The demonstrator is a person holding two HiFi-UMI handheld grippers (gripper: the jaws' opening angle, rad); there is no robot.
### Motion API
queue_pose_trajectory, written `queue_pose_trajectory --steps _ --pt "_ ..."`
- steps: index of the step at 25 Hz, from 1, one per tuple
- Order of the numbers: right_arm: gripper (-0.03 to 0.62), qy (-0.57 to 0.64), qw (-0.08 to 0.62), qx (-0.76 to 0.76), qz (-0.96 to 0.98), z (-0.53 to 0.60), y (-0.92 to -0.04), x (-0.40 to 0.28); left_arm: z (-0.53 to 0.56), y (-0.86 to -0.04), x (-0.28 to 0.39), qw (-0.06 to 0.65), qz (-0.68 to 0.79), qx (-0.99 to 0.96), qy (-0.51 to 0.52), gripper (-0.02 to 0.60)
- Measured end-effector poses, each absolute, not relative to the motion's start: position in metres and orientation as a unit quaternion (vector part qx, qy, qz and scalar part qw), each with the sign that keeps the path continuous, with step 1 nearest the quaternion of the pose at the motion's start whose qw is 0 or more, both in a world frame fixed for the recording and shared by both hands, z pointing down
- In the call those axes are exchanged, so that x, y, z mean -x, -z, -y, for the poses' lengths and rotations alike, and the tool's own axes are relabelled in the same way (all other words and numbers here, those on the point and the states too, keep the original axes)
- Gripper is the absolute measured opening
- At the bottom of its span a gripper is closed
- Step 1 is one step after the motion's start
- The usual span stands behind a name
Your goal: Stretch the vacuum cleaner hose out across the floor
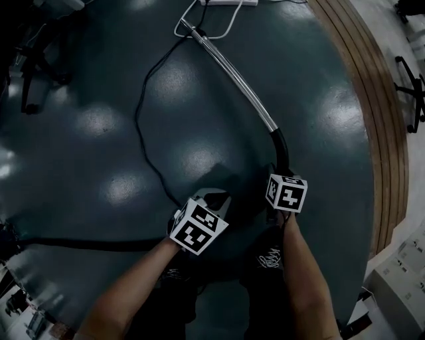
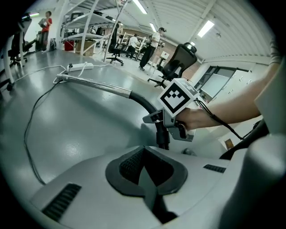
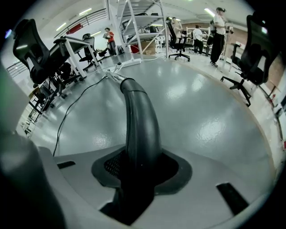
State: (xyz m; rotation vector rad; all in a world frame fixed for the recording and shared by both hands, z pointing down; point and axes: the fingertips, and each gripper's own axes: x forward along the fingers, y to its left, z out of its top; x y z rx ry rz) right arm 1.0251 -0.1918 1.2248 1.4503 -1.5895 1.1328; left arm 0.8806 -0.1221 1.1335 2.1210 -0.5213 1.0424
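Note:
The vacuum's metal wand [image 1: 236, 80] runs from the floor's far side toward me and ends in a black curved handle [image 1: 281, 149]. My right gripper [image 1: 279, 171] is shut on that handle [image 3: 140, 120], which fills the gap between its jaws [image 3: 138, 172]. In the left gripper view, a short ribbed piece of hose [image 2: 163, 139] hangs below the right gripper. My left gripper [image 1: 212, 198] hovers beside it, to the left, its jaws [image 2: 145, 172] shut with nothing in them. A dark hose-like band [image 1: 86, 244] lies on the floor at lower left.
A thin black cable [image 1: 143, 133] loops over the grey floor toward a white power strip [image 1: 229, 2]. A wooden border [image 1: 378, 119] curves along the right, with an office chair [image 1: 412, 86] beyond it. Chairs [image 3: 40, 53], racks and standing people [image 3: 219, 27] are farther off.

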Motion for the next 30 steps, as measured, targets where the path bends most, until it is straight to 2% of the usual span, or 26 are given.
queue_pose_trajectory --steps 3,6,13,19,23,25,27,30 --pt "0.139 -0.442 0.361 -0.547 0.612 0.187 -1.234 -1.029 0.119 -1.140 -0.889 0.349 0.196 -0.820 -0.410 0.008" --pt "0.213 -0.446 0.379 -0.530 0.614 0.179 -1.242 -1.036 0.122 -1.141 -0.897 0.352 0.196 -0.819 -0.408 0.009" --pt "0.249 -0.460 0.393 -0.504 0.616 0.167 -1.230 -1.045 0.135 -1.115 -0.898 0.344 0.217 -0.818 -0.407 0.008" --pt "0.249 -0.444 0.415 -0.455 0.651 0.156 -1.154 -1.059 0.146 -1.050 -0.900 0.338 0.253 -0.812 -0.402 0.008" --pt "0.247 -0.415 0.376 -0.397 0.727 0.173 -1.061 -1.042 0.145 -0.993 -0.909 0.334 0.263 -0.811 -0.401 0.008" --pt "0.244 -0.401 0.357 -0.374 0.756 0.181 -1.013 -1.036 0.146 -0.960 -0.920 0.337 0.272 -0.814 -0.388 0.009" --pt "0.199 -0.380 0.346 -0.356 0.780 0.186 -0.967 -1.031 0.149 -0.925 -0.929 0.342 0.291 -0.815 -0.367 0.008" --pt "0.097 -0.351 0.334 -0.325 0.812 0.189 -0.902 -1.022 0.153 -0.872 -0.930 0.345 0.326 -0.808 -0.350 0.008"
